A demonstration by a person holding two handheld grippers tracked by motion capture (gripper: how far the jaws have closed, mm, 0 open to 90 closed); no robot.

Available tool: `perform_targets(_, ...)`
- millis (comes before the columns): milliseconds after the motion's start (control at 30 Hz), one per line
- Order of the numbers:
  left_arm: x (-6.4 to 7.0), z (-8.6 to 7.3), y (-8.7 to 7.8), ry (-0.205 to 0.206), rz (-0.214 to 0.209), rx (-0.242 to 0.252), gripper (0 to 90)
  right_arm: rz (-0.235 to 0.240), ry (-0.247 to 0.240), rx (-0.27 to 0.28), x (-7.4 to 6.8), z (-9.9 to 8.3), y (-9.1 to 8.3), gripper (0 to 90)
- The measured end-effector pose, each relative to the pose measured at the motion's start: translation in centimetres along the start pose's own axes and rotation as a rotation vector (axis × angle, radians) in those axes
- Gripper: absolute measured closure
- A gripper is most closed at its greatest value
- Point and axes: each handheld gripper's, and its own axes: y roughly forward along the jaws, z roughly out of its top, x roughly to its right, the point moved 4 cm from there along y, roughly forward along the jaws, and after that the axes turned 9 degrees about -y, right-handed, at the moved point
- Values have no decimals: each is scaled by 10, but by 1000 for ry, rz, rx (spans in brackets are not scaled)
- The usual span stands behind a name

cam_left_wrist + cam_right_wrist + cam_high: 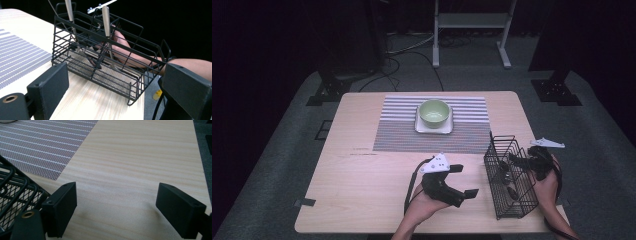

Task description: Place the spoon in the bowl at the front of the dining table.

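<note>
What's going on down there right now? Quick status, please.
Left gripper open, empty, facing the black wire cutlery basket. Right gripper open, empty, beside that basket. Two metal utensils stand inside. Nothing blocks the way.

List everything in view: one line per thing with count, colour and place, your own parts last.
table: 1, light wood, centre of the high view
placemat: 1, grey and white stripes, far middle of the table
plate: 1, white, square, on the placemat
bowl: 1, pale green, on the plate
caddy: 1, black wire, right near part of the table
utensils: at least 2, metal, standing in the caddy
frame: 1, white metal, on the floor beyond the table
left gripper: 1, black, jaws open, left of the caddy
right gripper: 1, black, jaws open, right of the caddy
hands: 2, at the near edge, one holding each gripper
</note>
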Motion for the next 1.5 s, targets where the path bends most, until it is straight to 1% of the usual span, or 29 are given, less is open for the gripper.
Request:
perform_targets(100, 1, 2, 2, -4, -6, 1, 60, 1, 2, 0, 0, 0, 0, 161)
perform_targets(500, 5, 8, 12, 3, -14, -11, 60, 1, -3, 1, 0, 0, 0, 161)
perform_targets(967, 8, 18, 27, -2, -5, -20, 62, 3, -3, 3, -1, 0, 0, 161)
perform_targets(1333, 8, 22, 33, -1, 8, -27, 68, 5, -2, 4, -1, 0, 0, 161)
perform_targets(1500, 8, 23, 37, -10, 15, -30, 70, 5, -1, 3, -1, 0, 0, 161)
